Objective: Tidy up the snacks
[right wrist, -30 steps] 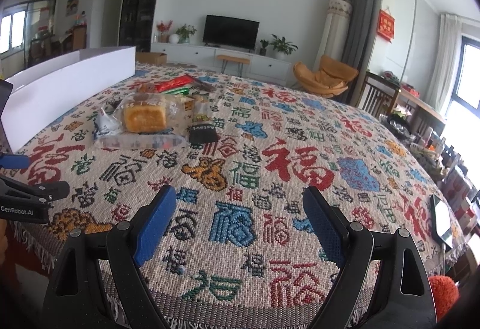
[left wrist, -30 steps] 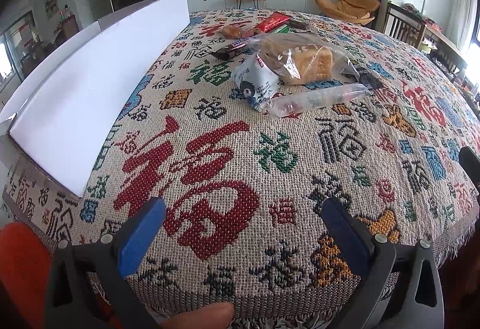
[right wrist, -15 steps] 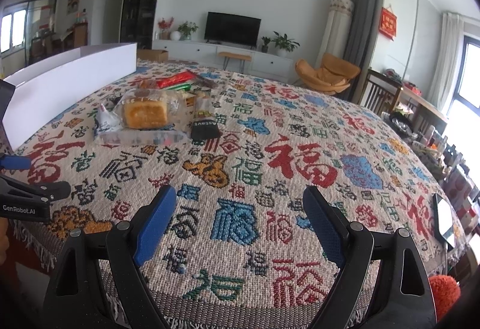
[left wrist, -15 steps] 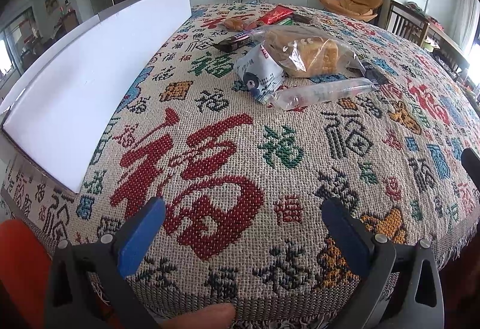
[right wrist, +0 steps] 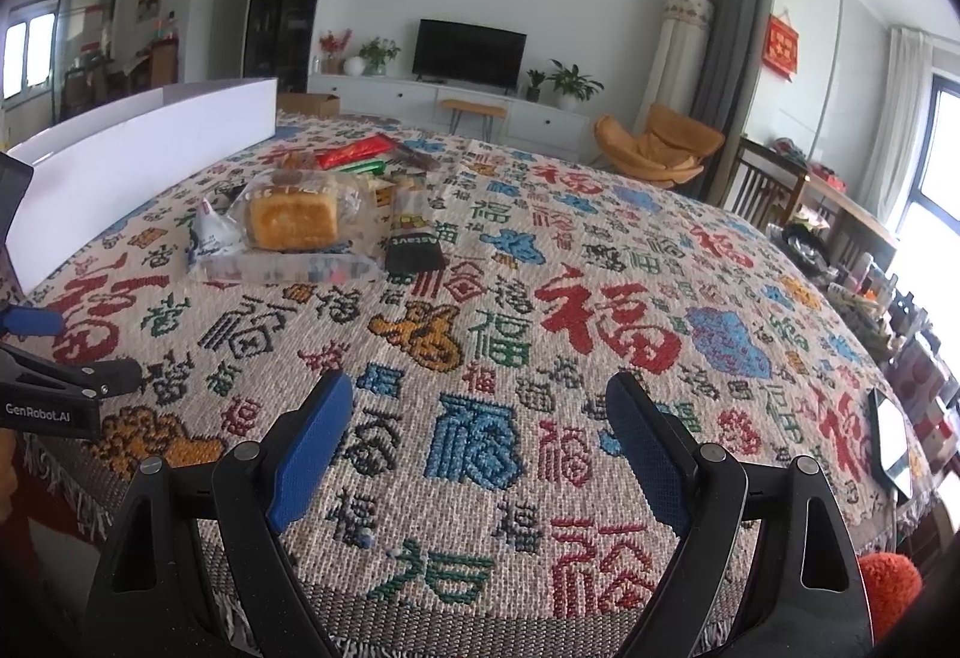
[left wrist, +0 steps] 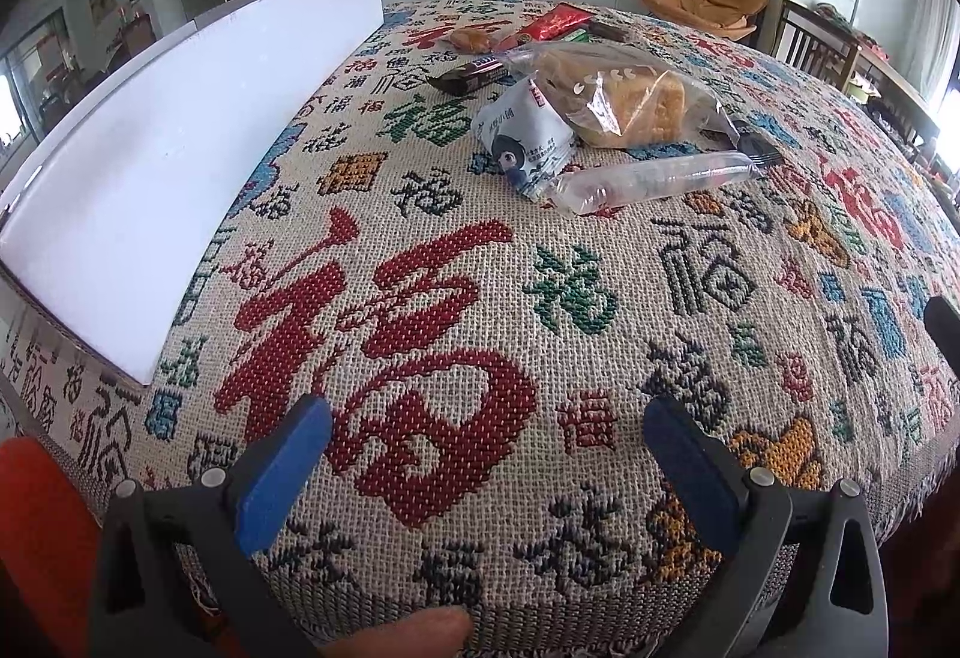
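1. Setting: a living room with a television (right wrist: pixel 470 50) on a white cabinet at the far wall; the worktop (left wrist: pixel 690 310) is covered by a woven cloth with large characters

2. Change noted: over the last second the left wrist view has closed in on the snack pile, which now sits larger and lower in the picture; the right wrist view has shifted only slightly. Judgement: an approach is under way, no item has yet been taken, and the sorting has not begun

3. Far left: one long white box (left wrist: pixel 180 166) stands along the worktop edge, well apart from the snacks; judged the likely receptacle

4. Left tongs (left wrist: pixel 486 448): fingers wide apart, holding nothing, low over the near edge of the cloth

5. Snack pile, centre-left of the worktop, count as visible:
   - one dark wrapped bar (left wrist: pixel 471 75)
   - one white triangular pouch (left wrist: pixel 525 141)
   - one bagged loaf of bread (left wrist: pixel 624 102)
   - one clear sleeve (left wrist: pixel 654 181) lying in front
   - one red packet (left wrist: pixel 555 23) behind
   - one black pouch (right wrist: pixel 414 251)
   - further small items behind cannot be counted

6. Right tongs (right wrist: pixel 480 430): fingers wide apart, empty, near the front edge, well short of the pile
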The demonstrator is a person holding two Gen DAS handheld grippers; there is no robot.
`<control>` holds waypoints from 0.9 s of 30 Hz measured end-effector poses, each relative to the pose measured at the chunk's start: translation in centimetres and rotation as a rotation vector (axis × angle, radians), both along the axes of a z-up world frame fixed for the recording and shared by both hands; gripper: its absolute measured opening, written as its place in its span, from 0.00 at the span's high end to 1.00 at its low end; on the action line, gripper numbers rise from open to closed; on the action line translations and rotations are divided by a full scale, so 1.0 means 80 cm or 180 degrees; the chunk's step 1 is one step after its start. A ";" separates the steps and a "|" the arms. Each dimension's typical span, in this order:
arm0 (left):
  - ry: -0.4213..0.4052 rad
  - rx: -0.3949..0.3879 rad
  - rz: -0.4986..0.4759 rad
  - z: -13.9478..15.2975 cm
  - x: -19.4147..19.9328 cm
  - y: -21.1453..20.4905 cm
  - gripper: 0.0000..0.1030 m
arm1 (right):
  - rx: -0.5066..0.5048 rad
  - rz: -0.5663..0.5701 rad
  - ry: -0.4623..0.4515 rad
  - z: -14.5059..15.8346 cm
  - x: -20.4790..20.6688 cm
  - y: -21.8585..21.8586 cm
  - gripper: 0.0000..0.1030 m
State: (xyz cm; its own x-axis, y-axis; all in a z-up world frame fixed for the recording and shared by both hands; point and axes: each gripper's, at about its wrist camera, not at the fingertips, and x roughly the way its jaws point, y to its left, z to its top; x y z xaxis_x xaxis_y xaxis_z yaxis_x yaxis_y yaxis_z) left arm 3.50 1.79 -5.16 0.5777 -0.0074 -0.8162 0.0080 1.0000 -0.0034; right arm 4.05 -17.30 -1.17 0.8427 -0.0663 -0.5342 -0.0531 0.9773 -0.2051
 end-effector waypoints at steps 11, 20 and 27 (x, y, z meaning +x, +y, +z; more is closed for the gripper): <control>0.0000 0.0004 -0.0031 -0.001 0.003 0.002 0.00 | 0.0182 0.0017 0.0138 0.010 0.022 -0.005 0.14; 0.0015 0.0011 -0.0047 -0.002 0.003 0.002 0.00 | 0.0257 0.0252 0.0269 0.012 0.040 0.006 0.14; 0.0053 0.0014 -0.0049 -0.001 0.003 0.002 0.00 | 0.0254 -0.0067 0.0503 0.015 0.109 -0.030 0.14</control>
